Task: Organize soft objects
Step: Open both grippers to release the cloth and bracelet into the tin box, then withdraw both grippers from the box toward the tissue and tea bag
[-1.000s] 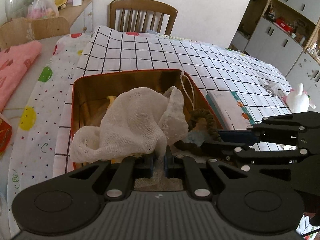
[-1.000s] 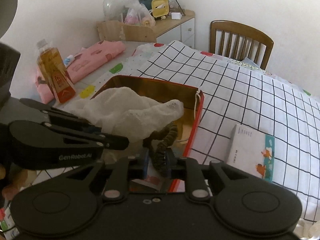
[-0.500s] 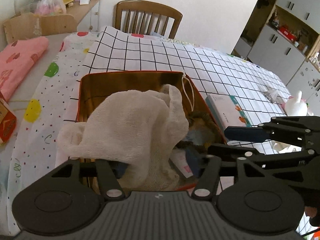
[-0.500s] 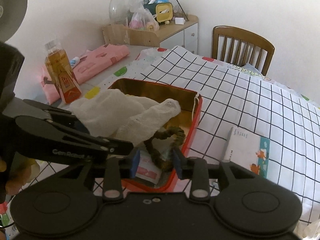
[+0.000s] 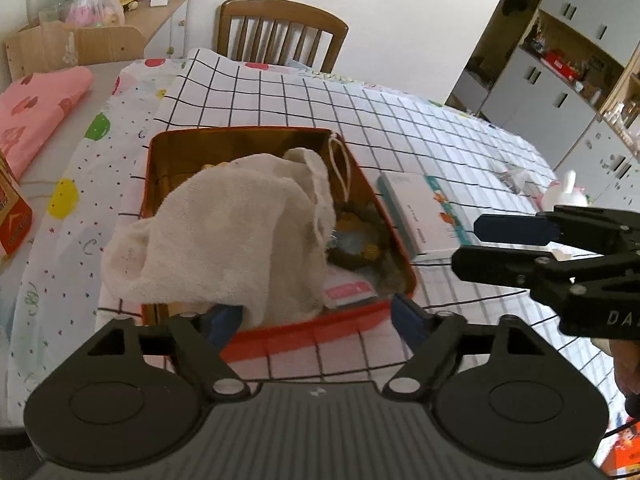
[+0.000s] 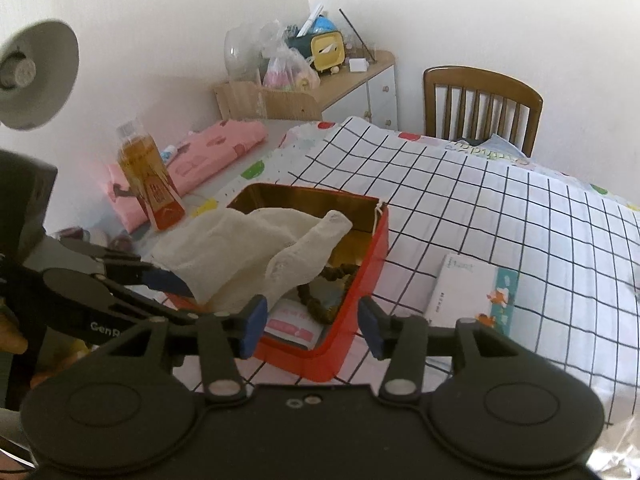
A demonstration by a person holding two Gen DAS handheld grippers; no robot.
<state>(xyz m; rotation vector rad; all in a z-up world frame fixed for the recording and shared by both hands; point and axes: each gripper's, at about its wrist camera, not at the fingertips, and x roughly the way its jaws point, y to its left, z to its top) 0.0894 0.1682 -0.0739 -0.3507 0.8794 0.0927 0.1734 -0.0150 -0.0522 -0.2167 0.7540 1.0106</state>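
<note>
Red tin: rectangular red metal tin (image 5: 320,326) with gold inside, lidless, sitting on the black-and-white checked cloth (image 5: 400,120).
In the tin: crumpled off-white gauze drawstring bag (image 5: 224,240) heaped over the left and middle, spilling over the tin's left rim; dark brown scrunchie (image 6: 316,308) at the right side of the tin; something blue and yellow (image 5: 352,240) beside it, can't tell what; pink-and-white packet (image 5: 348,292) flat on the bottom near the front wall.
Left gripper (image 5: 318,316): spread wide, holding nothing, just short of the tin's front wall, left pad (image 5: 224,318) touching or right under the bag's hanging edge.
Right gripper (image 6: 310,320): spread wide too, holding nothing, straddling the tin's near corner.
Right of the tin: flat white box with teal edge (image 5: 424,216) just beside it, small white bunny toy (image 5: 566,196) well beyond.
Left of the tin: amber bottle with orange label (image 6: 150,176), folded pink cloth (image 6: 192,164) further off.
Behind the tin: brown wooden chair (image 5: 280,40).
</note>
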